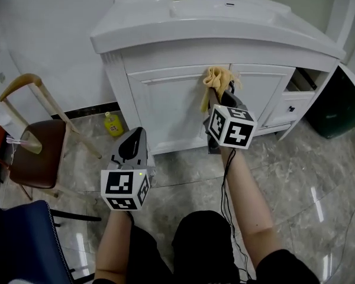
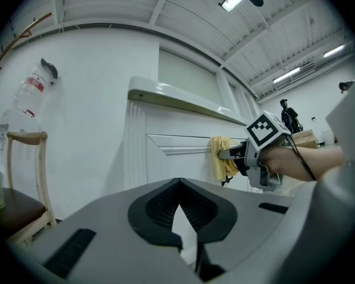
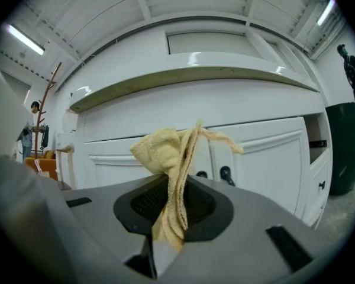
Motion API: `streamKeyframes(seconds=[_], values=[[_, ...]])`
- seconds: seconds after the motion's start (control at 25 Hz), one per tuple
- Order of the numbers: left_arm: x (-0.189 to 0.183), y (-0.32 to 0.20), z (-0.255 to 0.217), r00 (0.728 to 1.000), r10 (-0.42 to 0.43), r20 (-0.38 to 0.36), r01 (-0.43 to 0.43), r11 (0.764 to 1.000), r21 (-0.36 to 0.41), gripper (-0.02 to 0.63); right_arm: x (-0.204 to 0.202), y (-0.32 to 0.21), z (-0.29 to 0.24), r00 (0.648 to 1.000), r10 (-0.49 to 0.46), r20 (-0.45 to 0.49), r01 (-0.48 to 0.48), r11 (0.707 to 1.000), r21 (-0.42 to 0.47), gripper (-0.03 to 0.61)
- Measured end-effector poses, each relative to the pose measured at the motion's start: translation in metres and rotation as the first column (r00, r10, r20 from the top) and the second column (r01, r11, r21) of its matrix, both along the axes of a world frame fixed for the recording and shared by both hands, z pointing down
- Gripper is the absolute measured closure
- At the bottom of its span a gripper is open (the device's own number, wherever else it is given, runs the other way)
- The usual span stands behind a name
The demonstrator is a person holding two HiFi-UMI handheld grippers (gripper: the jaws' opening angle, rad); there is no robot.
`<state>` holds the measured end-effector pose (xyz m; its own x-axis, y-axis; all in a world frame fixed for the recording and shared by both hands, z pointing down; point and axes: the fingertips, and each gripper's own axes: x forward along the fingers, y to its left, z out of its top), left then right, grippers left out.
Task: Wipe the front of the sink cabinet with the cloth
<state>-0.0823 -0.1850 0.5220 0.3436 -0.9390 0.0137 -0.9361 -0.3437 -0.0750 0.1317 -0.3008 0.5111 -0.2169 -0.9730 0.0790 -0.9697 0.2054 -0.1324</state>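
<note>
Floor (image 1: 319, 176): grey marbled tiles, glossy.
Sink cabinet (image 1: 165, 108): white, two panelled doors under a white basin (image 1: 213, 22); a small drawer (image 1: 293, 102) at its right end stands pulled out.
Chair (image 1: 38, 152): brown seat, pale wooden frame, left of the cabinet and apart from it.
Bin (image 1: 337, 108): dark green, on the floor just right of the cabinet.
Right tool (image 3: 171, 203): raised to the cabinet front, jaws closed on the cloth; marker cube faces the head camera.
Left tool (image 2: 177, 218): held low and back from the cabinet, jaws drawn together with only a narrow slit below the tips, nothing between them.
Cloth (image 1: 216, 80): yellow, bunched, pinched in the right tool; it sits at the top of the doors near their meeting edge, just under the basin rim, and looks pressed to the door face.
Bottle (image 1: 112, 123): yellow, on the floor by the wall, between chair and cabinet.
Knobs (image 3: 225, 173): two dark ones, side by side where the doors meet, just below the cloth.
</note>
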Motion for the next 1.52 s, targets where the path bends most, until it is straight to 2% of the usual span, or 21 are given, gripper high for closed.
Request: streamKeyframes(seconds=[0.2, 0.44, 0.52, 0.6, 0.76, 1.0, 1.2, 1.52], values=[[-0.043, 0.002, 0.011, 0.997, -0.074, -0.002, 0.074, 0.997, -0.032, 0.6, -0.082, 0.023, 0.009, 0.984, -0.179, -0.001, 0.179, 0.983, 0.027, 0.499], [-0.086, 0.012, 0.022, 0.991, -0.133, -0.029, 0.131, 0.989, -0.073, 0.6, -0.185, 0.04, 0.034, 0.911, -0.409, -0.055, 0.409, 0.912, -0.005, 0.499], [-0.092, 0.013, 0.024, 0.989, -0.137, -0.052, 0.132, 0.988, -0.084, 0.6, -0.207, 0.036, 0.045, 0.891, -0.447, -0.072, 0.446, 0.894, -0.03, 0.499], [-0.093, 0.013, 0.024, 0.99, -0.127, -0.06, 0.122, 0.989, -0.089, 0.6, -0.214, 0.029, 0.055, 0.896, -0.435, -0.085, 0.432, 0.9, -0.051, 0.499], [-0.087, 0.012, 0.023, 0.994, -0.107, -0.033, 0.104, 0.991, -0.086, 0.6, -0.197, 0.014, 0.059, 0.925, -0.367, -0.099, 0.364, 0.93, -0.049, 0.499], [-0.069, 0.005, 0.025, 0.997, -0.075, -0.037, 0.071, 0.993, -0.089, 0.6, -0.14, 0.0, 0.062, 0.959, -0.274, -0.067, 0.27, 0.961, -0.061, 0.499], [-0.036, -0.003, 0.03, 0.999, -0.014, -0.037, 0.01, 0.995, -0.1, 0.6, -0.087, -0.008, 0.065, 0.976, -0.181, -0.119, 0.176, 0.983, -0.052, 0.499], [0.022, -0.005, 0.04, 0.994, 0.105, 0.02, -0.102, 0.989, -0.105, 0.6, -0.001, -0.016, 0.08, 0.999, -0.011, -0.052, 0.005, 0.995, -0.1, 0.499]])
